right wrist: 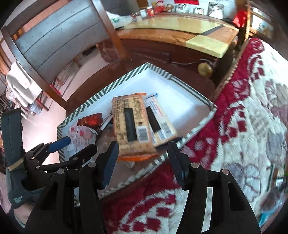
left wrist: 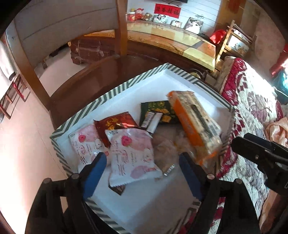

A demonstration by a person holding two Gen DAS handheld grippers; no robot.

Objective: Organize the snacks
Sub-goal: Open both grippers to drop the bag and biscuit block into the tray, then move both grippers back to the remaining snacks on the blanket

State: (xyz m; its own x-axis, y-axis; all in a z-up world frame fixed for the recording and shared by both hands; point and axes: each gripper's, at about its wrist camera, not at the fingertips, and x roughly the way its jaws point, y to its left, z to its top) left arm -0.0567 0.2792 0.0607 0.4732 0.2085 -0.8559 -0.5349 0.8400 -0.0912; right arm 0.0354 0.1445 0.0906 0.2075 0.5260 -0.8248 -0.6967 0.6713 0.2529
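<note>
Striped tray [left wrist: 108,93]: snacks [left wrist: 131,158] between tongs [left wrist: 142,162]

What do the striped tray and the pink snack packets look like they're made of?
The striped tray looks like cardboard or paperboard: thin straight walls, printed green and white stripes, matte white inside. That is not certain. The pink snack packets look like glossy plastic film: crinkled surface, crimped sealed ends, soft sheen.

Red wall banner [left wrist: 167,10] – gold Chinese chars, blurry; snack packet print unreadable.
</note>
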